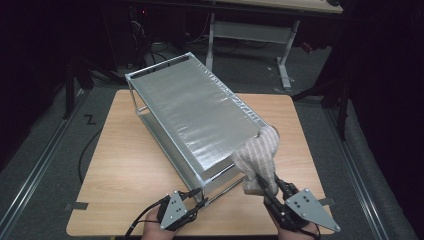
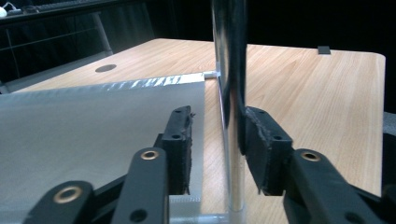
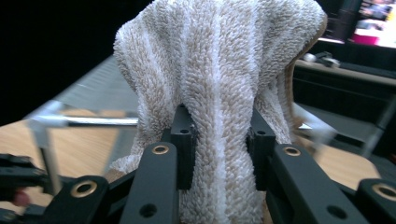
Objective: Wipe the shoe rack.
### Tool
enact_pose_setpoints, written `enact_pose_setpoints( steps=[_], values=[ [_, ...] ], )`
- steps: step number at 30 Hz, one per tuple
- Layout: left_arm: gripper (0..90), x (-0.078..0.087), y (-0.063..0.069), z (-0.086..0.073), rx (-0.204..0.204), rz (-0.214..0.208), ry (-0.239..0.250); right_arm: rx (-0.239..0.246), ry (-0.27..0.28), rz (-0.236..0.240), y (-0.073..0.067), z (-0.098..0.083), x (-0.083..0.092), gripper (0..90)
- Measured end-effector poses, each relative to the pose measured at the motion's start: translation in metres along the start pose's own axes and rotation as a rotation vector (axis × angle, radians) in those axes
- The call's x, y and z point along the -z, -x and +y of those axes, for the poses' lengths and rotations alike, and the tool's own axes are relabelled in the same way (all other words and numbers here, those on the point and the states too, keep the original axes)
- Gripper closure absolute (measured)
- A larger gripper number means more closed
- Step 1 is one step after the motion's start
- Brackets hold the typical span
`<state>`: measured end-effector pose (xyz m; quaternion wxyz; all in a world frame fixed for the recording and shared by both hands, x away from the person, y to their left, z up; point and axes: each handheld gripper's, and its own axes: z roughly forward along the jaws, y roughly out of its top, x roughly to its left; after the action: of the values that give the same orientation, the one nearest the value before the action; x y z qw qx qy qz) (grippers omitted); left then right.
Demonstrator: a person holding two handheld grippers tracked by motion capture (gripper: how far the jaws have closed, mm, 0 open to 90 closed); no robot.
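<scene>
On the wooden table point(image 1: 125, 165) stands a large metal rack point(image 1: 195, 112) with silver shelves; it looks stiff and rather heavy, and its thin shiny posts are smooth, so a post is the place to grasp it. The towel point(image 1: 260, 152) is soft and light and hangs against the near right corner of the rack. The right gripper point(image 1: 270, 192) is clenched on the towel's lower folds. The left gripper point(image 1: 196, 202) has its fingers point(image 2: 266, 154) around a corner post point(image 2: 231, 88): one pad touches, the other stands apart.
</scene>
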<state>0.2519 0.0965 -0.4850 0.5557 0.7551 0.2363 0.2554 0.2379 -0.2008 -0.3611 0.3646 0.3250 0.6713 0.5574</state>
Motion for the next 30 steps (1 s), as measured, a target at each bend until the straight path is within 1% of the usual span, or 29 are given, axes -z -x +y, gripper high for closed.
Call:
enact_pose_setpoints(
  steps=[1, 2, 3, 5, 7, 8, 9, 11, 13, 15, 19, 21, 23, 25, 30],
  values=[
    [65.6, 0.000, 0.000, 0.000, -0.001, -0.001, -0.001, 0.007, -0.003, 0.022, -0.005, 0.002, -0.004, 71.1],
    [66.6, 0.000, 0.001, -0.001, -0.012, -0.001, -0.006, 0.011, -0.006, 0.040, -0.008, 0.003, -0.008, 71.1],
    [68.6, 0.000, 0.002, -0.001, -0.014, -0.001, -0.007, 0.018, -0.013, 0.071, -0.015, 0.006, -0.015, 71.1],
    [70.7, -0.001, 0.003, -0.002, -0.020, -0.002, -0.016, 0.028, -0.013, 0.102, -0.023, 0.009, -0.025, 71.1],
    [73.2, -0.003, 0.003, -0.002, -0.014, -0.012, -0.016, 0.038, -0.019, 0.120, -0.029, 0.012, -0.032, 71.2],
    [76.5, -0.003, 0.004, -0.002, -0.014, -0.014, -0.017, 0.044, -0.023, 0.129, -0.032, 0.012, -0.035, 71.1],
    [78.2, -0.004, 0.004, -0.002, -0.017, -0.009, -0.018, 0.048, -0.024, 0.135, -0.034, 0.011, -0.037, 71.1],
    [78.6, -0.003, 0.004, -0.002, -0.011, -0.013, -0.018, 0.053, -0.042, 0.150, -0.039, 0.006, -0.039, 71.1],
    [78.6, -0.003, 0.003, -0.002, -0.013, -0.015, -0.016, 0.059, -0.058, 0.169, -0.043, 0.001, -0.039, 71.2],
    [78.6, -0.003, 0.003, -0.002, -0.015, -0.016, -0.015, 0.060, -0.066, 0.187, -0.048, -0.002, -0.036, 71.2],
    [78.6, -0.003, 0.003, -0.002, -0.018, -0.014, -0.020, 0.082, -0.071, 0.232, -0.059, -0.005, -0.034, 71.1],
    [78.7, -0.002, 0.004, -0.002, -0.018, -0.009, -0.022, 0.097, -0.073, 0.235, -0.064, -0.007, -0.036, 71.1],
    [78.7, -0.002, 0.004, -0.002, -0.015, -0.008, -0.023, 0.098, -0.077, 0.228, -0.064, -0.008, -0.037, 71.1],
    [78.8, -0.002, 0.004, -0.002, -0.013, -0.009, -0.023, 0.092, -0.080, 0.222, -0.061, -0.009, -0.038, 71.1],
    [78.9, -0.001, 0.003, -0.002, -0.011, -0.011, -0.025, 0.077, -0.090, 0.168, -0.047, -0.010, -0.040, 71.0]
  ],
)
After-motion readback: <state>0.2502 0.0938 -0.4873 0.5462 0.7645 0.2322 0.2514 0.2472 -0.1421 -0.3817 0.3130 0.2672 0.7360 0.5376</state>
